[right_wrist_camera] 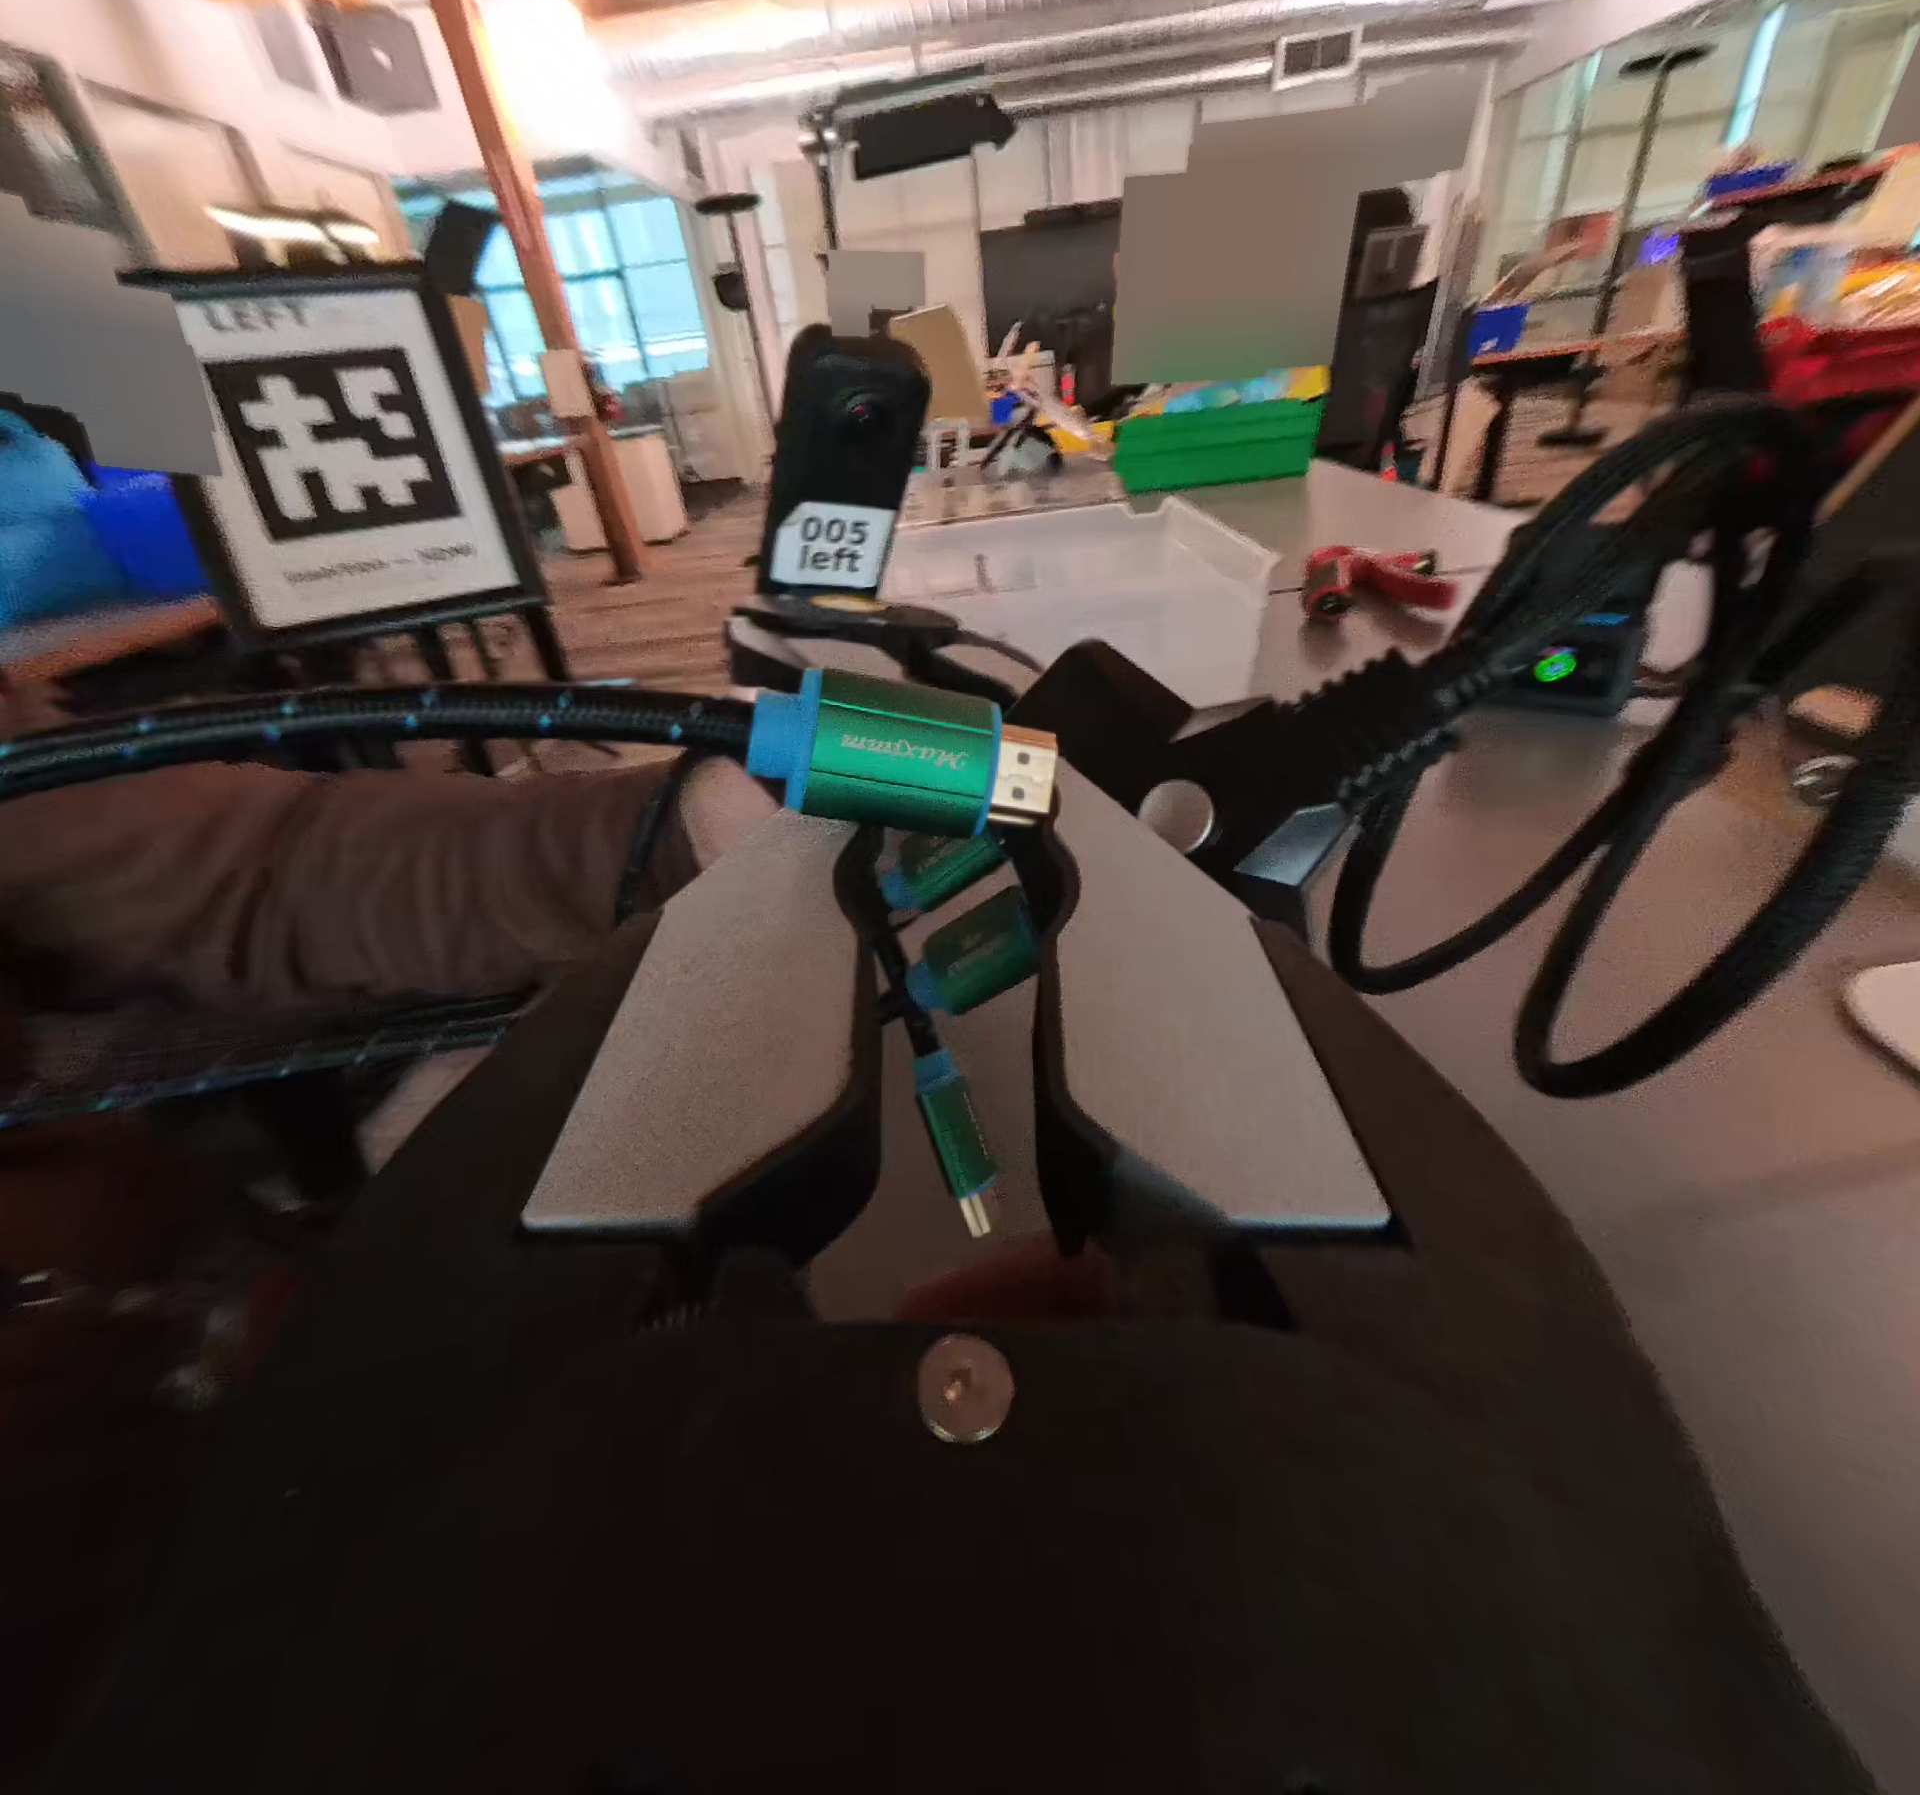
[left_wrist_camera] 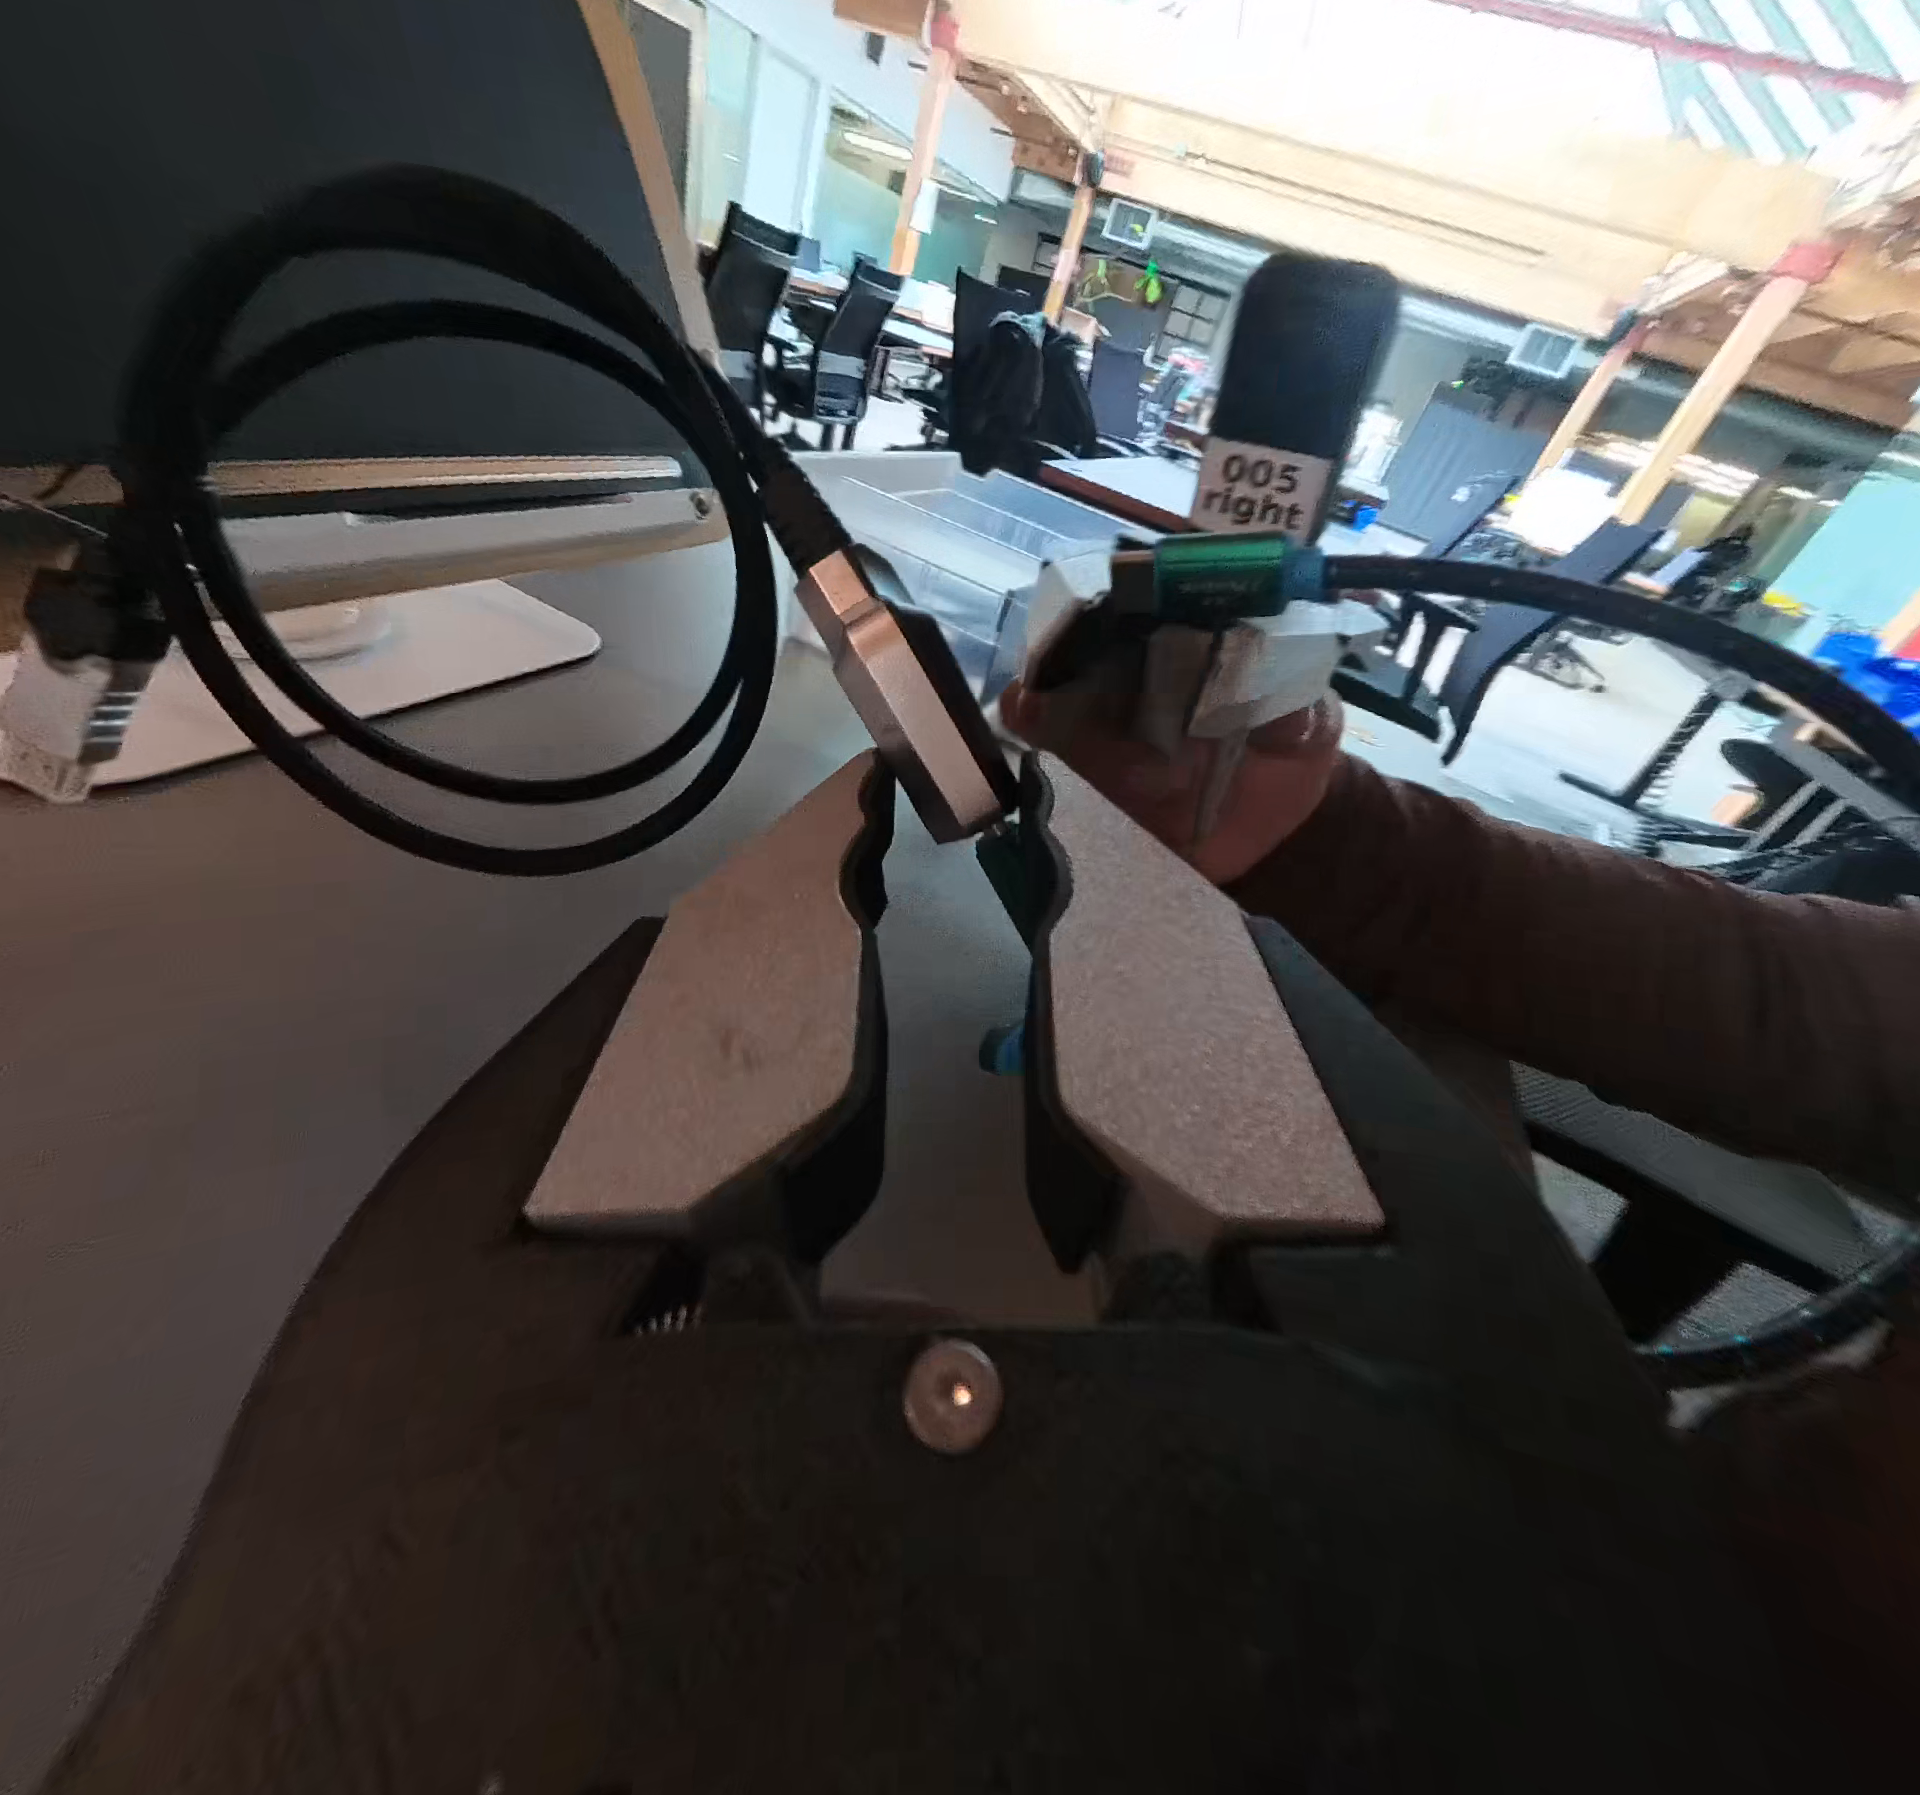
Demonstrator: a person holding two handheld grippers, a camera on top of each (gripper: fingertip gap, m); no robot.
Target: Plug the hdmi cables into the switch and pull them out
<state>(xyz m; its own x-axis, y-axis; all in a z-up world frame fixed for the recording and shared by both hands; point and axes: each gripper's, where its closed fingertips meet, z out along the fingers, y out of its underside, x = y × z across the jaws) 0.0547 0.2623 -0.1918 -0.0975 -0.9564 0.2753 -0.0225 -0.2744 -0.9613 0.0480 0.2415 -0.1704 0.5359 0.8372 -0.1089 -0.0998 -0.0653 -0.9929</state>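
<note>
My left gripper [left_wrist_camera: 956, 795] is shut on the lower end of a silver HDMI switch [left_wrist_camera: 899, 696], which stands tilted between the pads. The switch's black braided cable [left_wrist_camera: 468, 789] loops off to the left. A green plug [left_wrist_camera: 1013, 862] shows just under the switch, between the fingers. My right gripper [right_wrist_camera: 956, 846] is shut on a green HDMI plug [right_wrist_camera: 894, 758] with a blue collar; its gold connector [right_wrist_camera: 1023, 779] points right, towards the switch [right_wrist_camera: 1294, 857]. The plug also shows in the left wrist view [left_wrist_camera: 1226, 582], close to the right of the switch. Other green plugs [right_wrist_camera: 977, 961] lie below my right fingers.
A monitor on a silver stand [left_wrist_camera: 343, 623] stands at the left on the dark table [left_wrist_camera: 312, 1018]. Clear bins [left_wrist_camera: 935, 519] sit behind. A red tool [right_wrist_camera: 1371, 582] and a small black device with a green light [right_wrist_camera: 1569, 670] lie on the table. A person's brown sleeve [left_wrist_camera: 1558, 966] is at the right. Both grippers' tips are close together, under 4 cm apart.
</note>
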